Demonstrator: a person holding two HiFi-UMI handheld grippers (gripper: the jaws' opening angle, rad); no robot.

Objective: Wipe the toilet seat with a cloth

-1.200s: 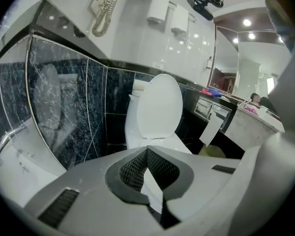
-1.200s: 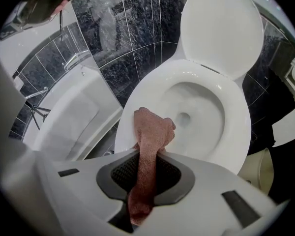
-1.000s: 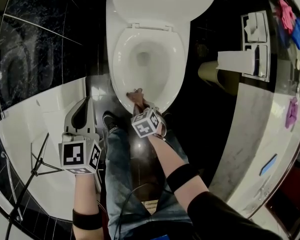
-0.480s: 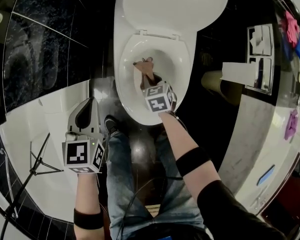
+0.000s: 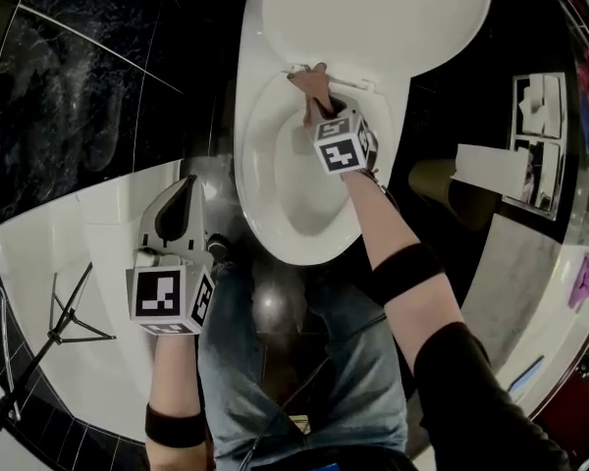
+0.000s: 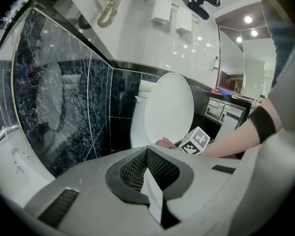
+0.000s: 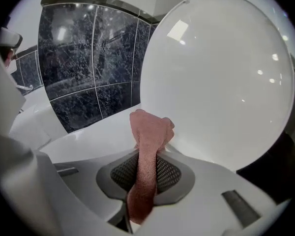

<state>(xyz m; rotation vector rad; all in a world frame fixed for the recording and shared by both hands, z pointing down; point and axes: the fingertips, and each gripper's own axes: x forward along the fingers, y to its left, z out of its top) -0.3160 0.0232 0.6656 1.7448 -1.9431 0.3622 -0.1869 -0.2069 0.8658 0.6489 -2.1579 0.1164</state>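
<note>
- The right tongs point(image 5: 317, 101) are clamped on a pink cloth point(image 7: 148, 132); a strip of it runs down between the two jaws and a bunched end sticks out past their tips
- The bunched end is pressed on the rear edge of the toilet seat point(image 5: 260, 170), right at the foot of the raised lid point(image 5: 373, 18) and near the hinge
- In the head view these tongs reach over the bowl point(image 5: 304, 180) from the front edge of the seat, with their marker cube point(image 5: 342, 145) above the seat's right side and a bare forearm point(image 5: 388, 238) behind it
- The left tongs point(image 5: 182, 196) have their jaws together with nothing held between them
- They are held well apart from the toilet, to the left of the seat's front edge, above a white ledge point(image 5: 59, 263)
- They point towards the toilet: their own view shows the upright lid, the cloth's end and the other tongs' cube at the seat's rear edge
- The lid stands open, leaning back, and its glossy inner face fills the right half of the right gripper view
- A dark marbled tiled wall point(image 5: 88, 77) runs to the left of the toilet
- A paper roll point(image 5: 491, 170) hangs on the wall to the right of the seat
- The person's legs in jeans point(image 5: 304, 361) stand just before the seat's front edge
</note>
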